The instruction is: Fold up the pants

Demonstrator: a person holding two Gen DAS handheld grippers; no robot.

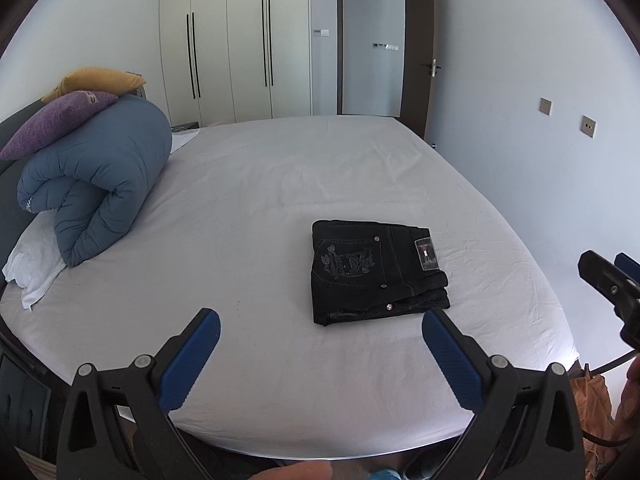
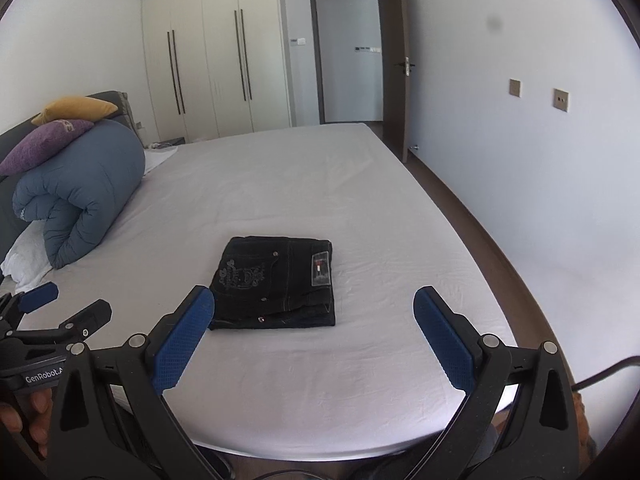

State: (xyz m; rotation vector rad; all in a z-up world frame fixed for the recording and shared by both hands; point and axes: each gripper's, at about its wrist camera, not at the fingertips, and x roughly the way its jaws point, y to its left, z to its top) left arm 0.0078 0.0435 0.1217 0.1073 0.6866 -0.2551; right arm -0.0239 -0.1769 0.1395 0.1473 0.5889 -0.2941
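The black pants [image 1: 376, 270] lie folded into a compact rectangle on the white bed [image 1: 260, 200], back pocket embroidery and a label facing up. My left gripper [image 1: 321, 322] hovers open over the bed's near edge, with nothing between its blue pads [image 1: 188, 360]. In the right wrist view the same pants [image 2: 278, 282] rest just beyond my right gripper [image 2: 314, 300], which stands wide open and empty above the sheet. The right gripper's tip [image 1: 612, 284] shows at the left view's right edge. At the right view's left edge is the left gripper [image 2: 66, 308].
A rolled blue duvet [image 1: 100, 184] with a purple cushion [image 1: 56, 124] and a yellow cushion [image 1: 100, 80] sits at the bed's far left over a white pillow [image 1: 32, 268]. Wardrobes [image 1: 236, 44] and an open door [image 1: 424, 48] stand behind. A wall runs along the right.
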